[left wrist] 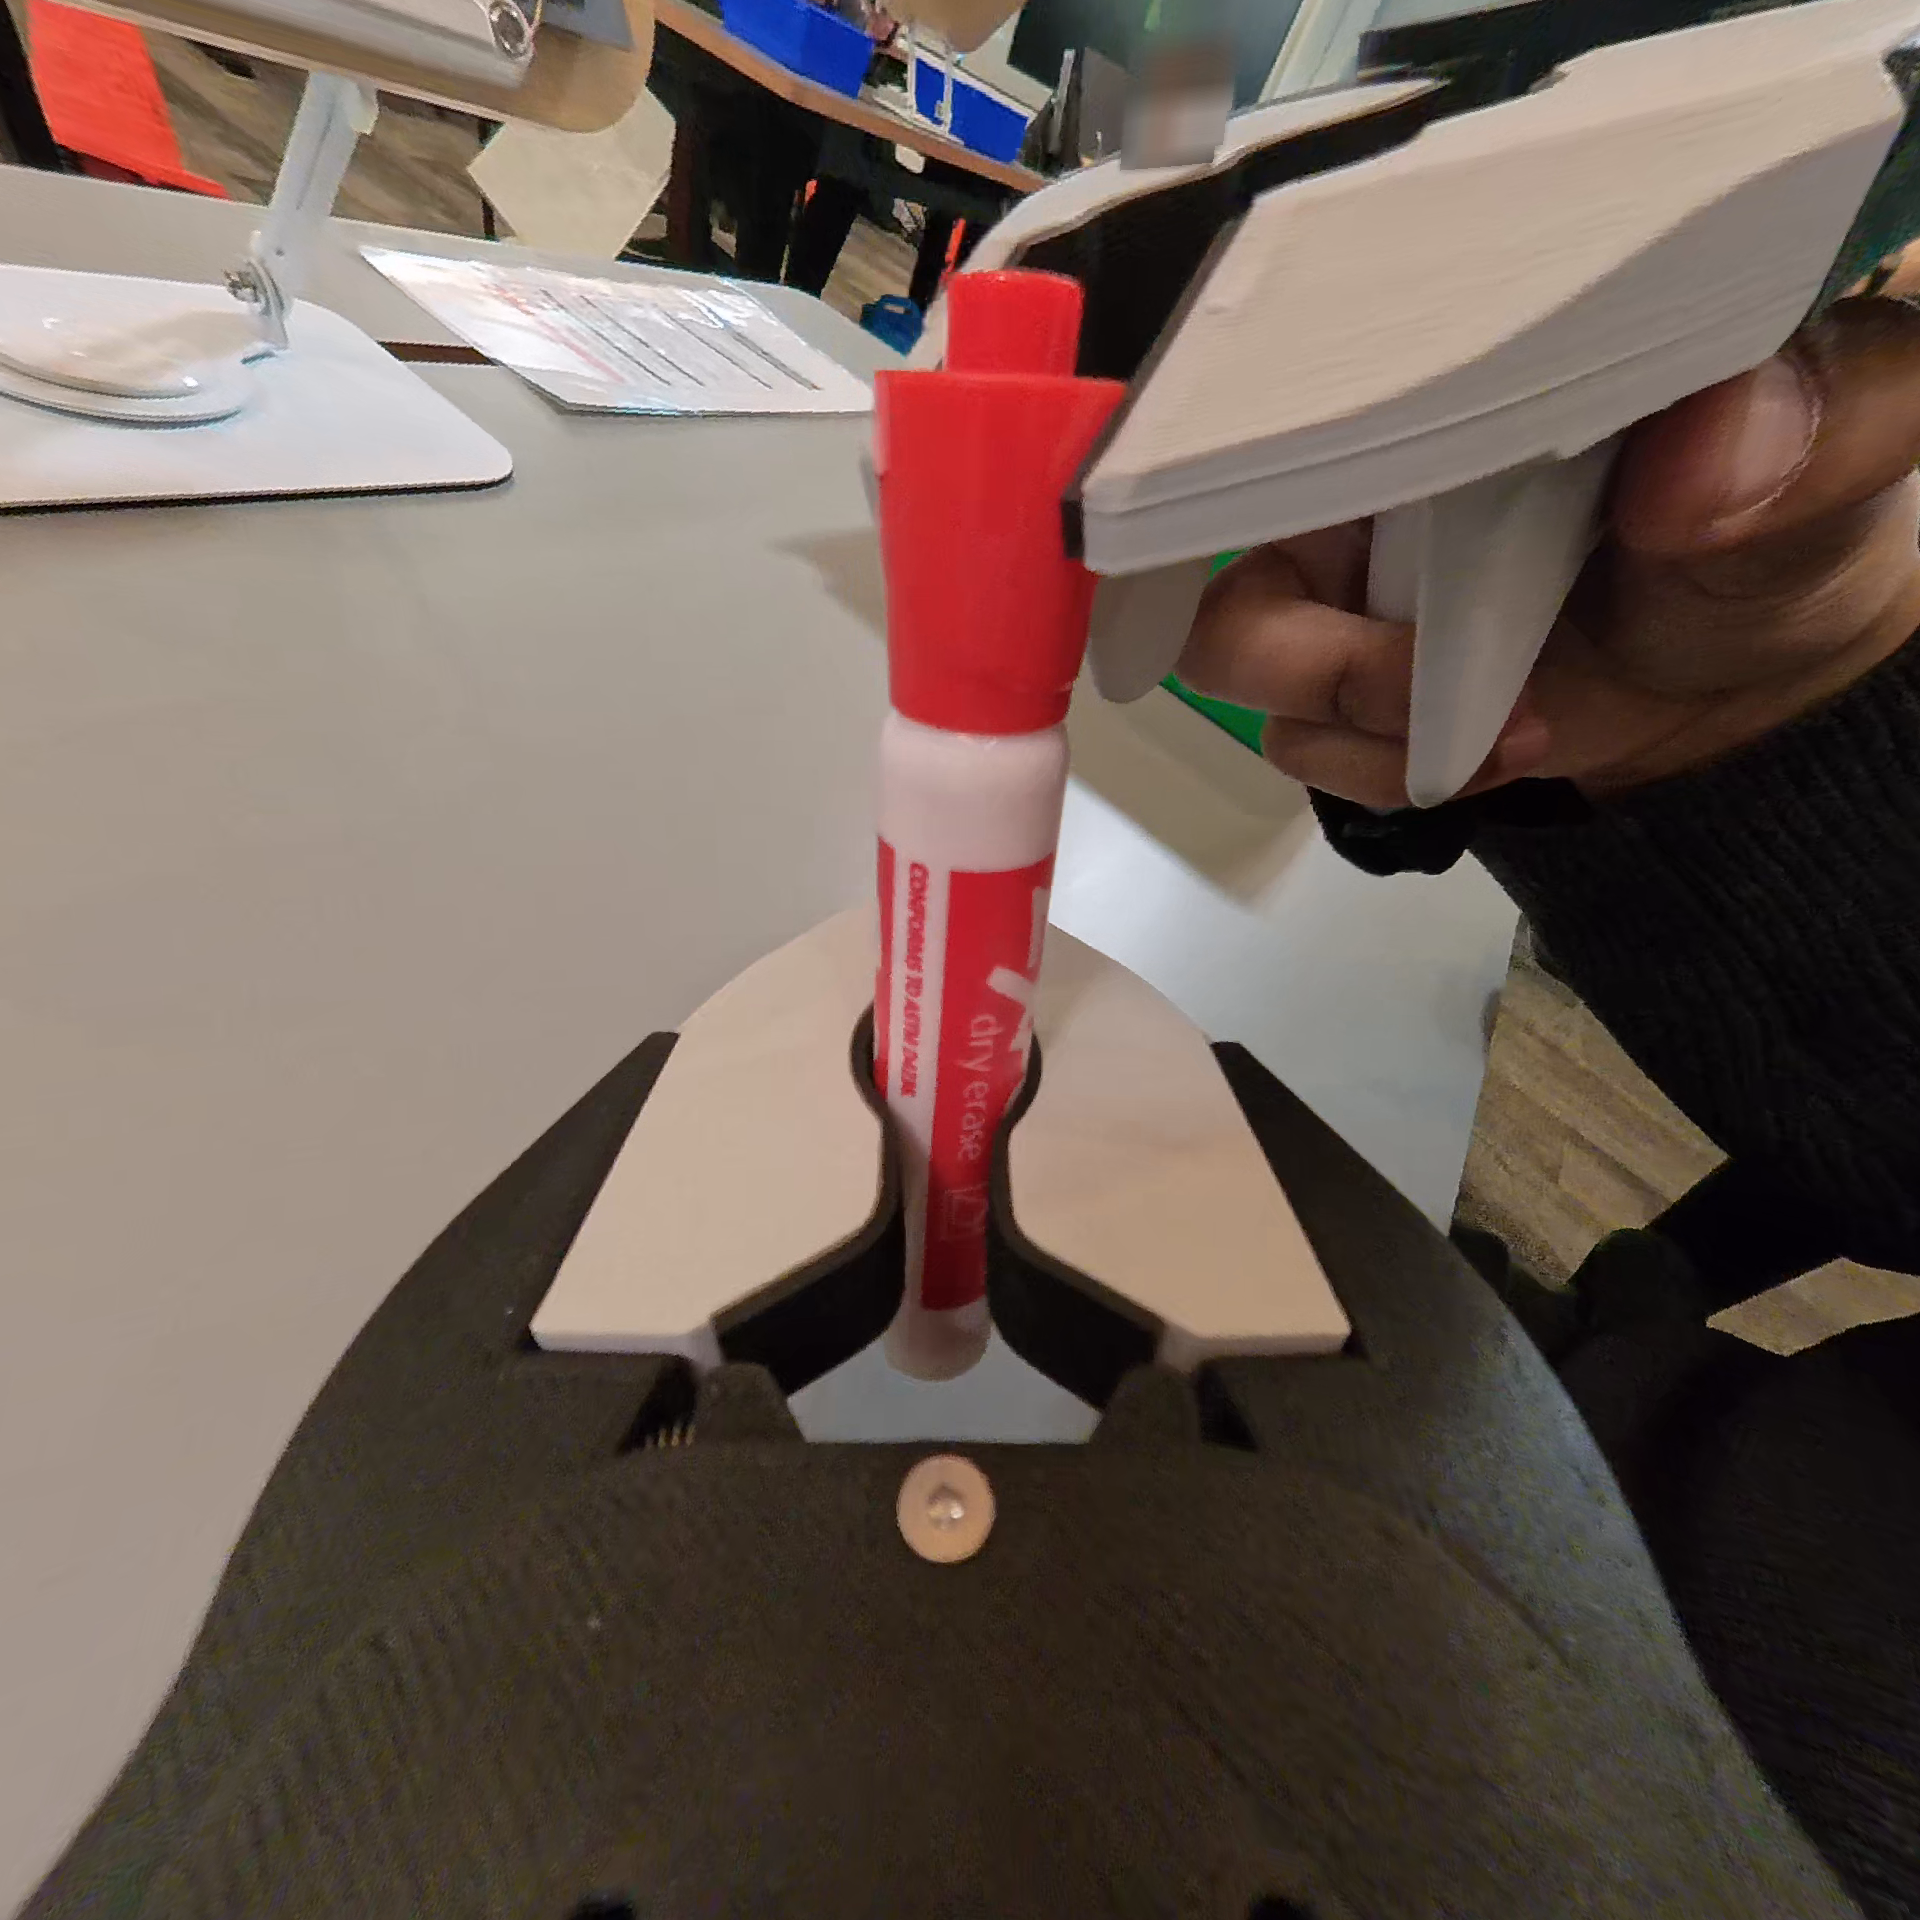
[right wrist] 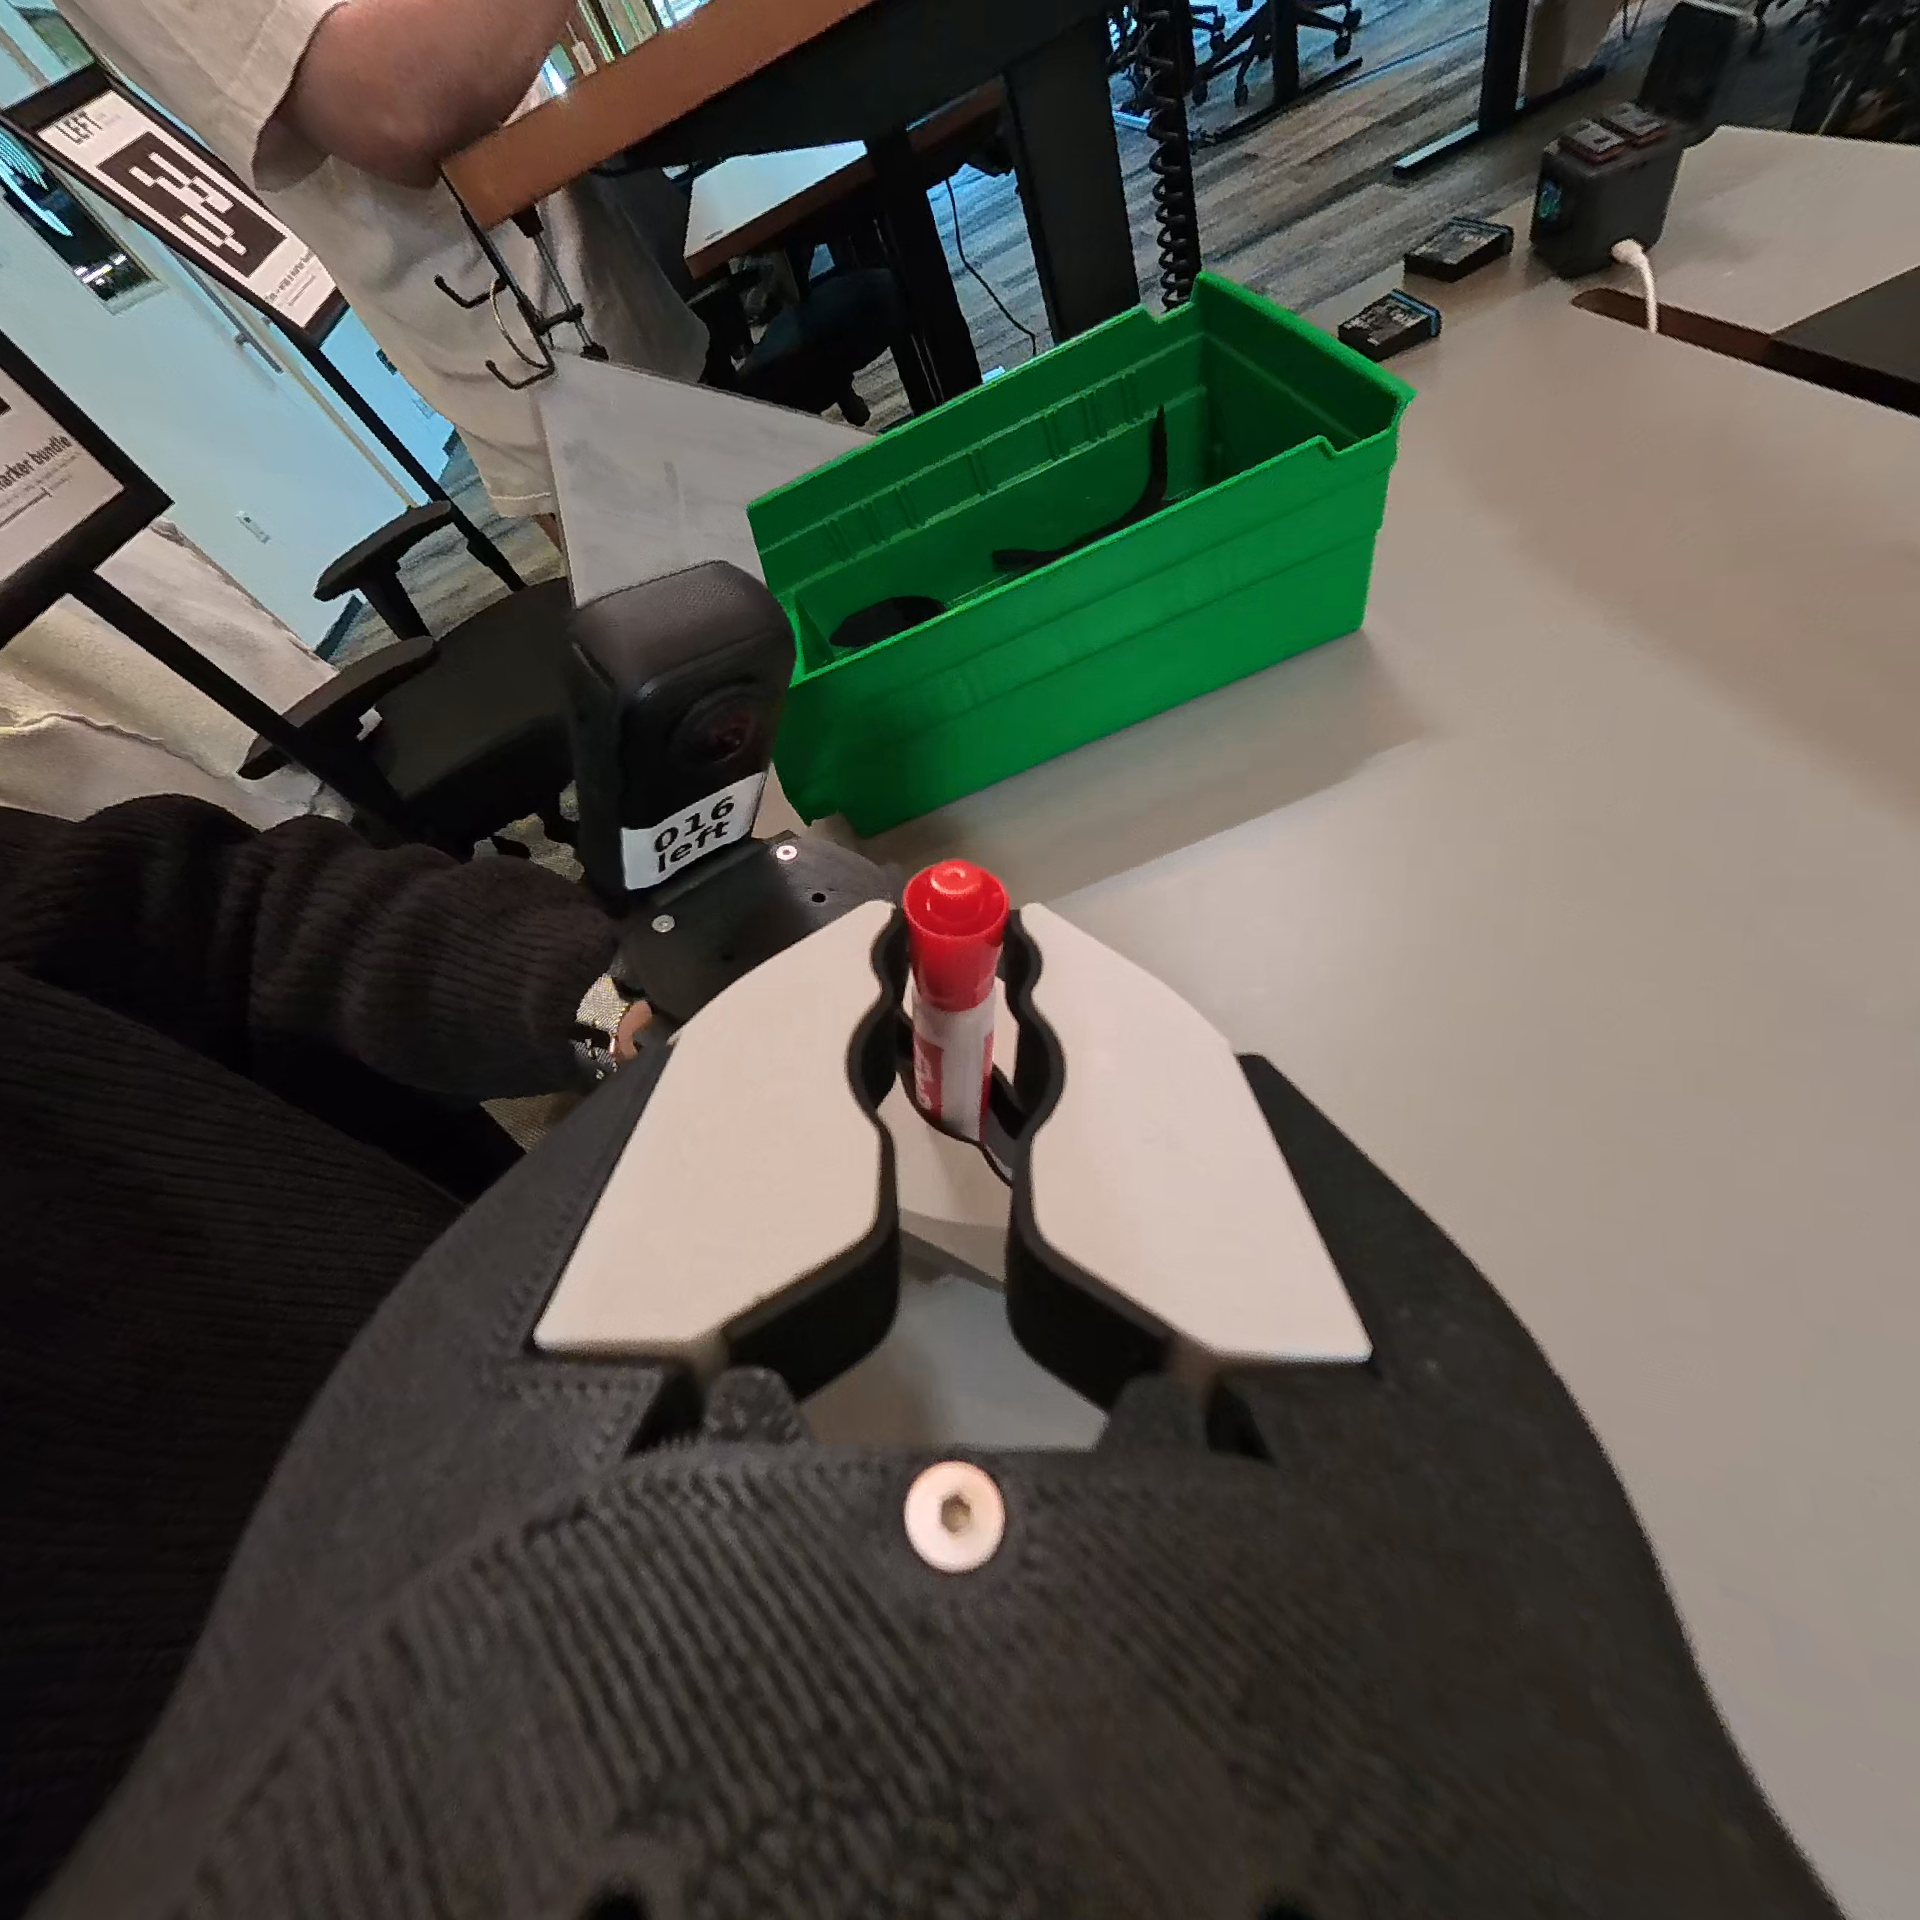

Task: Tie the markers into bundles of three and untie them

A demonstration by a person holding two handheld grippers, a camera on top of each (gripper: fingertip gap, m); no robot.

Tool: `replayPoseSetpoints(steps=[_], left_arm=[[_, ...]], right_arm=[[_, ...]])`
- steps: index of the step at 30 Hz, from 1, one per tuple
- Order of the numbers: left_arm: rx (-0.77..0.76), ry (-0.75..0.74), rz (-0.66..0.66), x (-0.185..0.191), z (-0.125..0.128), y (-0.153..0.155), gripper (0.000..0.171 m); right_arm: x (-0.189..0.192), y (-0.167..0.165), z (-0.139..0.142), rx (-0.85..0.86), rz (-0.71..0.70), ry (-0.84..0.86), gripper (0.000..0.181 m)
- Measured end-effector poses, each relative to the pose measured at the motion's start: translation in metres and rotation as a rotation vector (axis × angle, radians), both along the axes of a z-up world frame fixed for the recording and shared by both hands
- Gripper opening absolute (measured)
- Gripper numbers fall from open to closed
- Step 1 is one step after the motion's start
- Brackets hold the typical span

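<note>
From my left wrist view, my left gripper (left wrist: pixel 951 1049) is clamped on the barrel of a red marker (left wrist: pixel 971 727) standing upright over the grey table (left wrist: pixel 416 779), and my right gripper (left wrist: pixel 1081 520) pinches its cap from the side; a second red cap (left wrist: pixel 1013 317) peeks up behind. Only the right wrist view shows the green bin (right wrist: pixel 1091 644), well beyond the marker (right wrist: pixel 951 987), with a couple of black straps (right wrist: pixel 1091 530) inside. There my right gripper (right wrist: pixel 951 935) hugs the marker near its tips.
</note>
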State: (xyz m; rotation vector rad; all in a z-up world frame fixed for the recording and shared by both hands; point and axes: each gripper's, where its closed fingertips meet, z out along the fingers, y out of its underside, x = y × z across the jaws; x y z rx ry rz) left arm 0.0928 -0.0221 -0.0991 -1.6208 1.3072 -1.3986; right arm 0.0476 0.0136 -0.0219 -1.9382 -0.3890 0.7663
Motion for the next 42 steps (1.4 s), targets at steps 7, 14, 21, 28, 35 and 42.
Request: replayPoseSetpoints(steps=[7,14,21,28,35,42], left_arm=[[-0.008,-0.009,-0.013,0.000,0.002,-0.002,0.011],[-0.009,-0.008,-0.021,0.001,0.003,-0.004,0.011],[-0.043,-0.030,-0.037,0.001,0.007,-0.006,0.011],[-0.192,-0.082,-0.056,-0.001,0.016,-0.003,0.012],[-0.277,-0.111,-0.036,-0.003,0.021,0.006,0.011],[-0.272,-0.115,-0.053,-0.003,0.022,0.002,0.011]], right_arm=[[0.001,0.000,0.002,-0.002,-0.009,-0.007,0.018],[0.001,0.000,0.003,0.001,-0.008,0.002,0.018],[0.001,0.000,0.005,0.007,-0.015,0.027,0.018],[0.005,0.002,0.013,0.015,-0.031,0.107,0.024],[0.012,0.002,0.014,0.015,-0.051,0.103,0.028],[0.009,0.002,0.009,0.001,-0.042,0.097,0.028]])
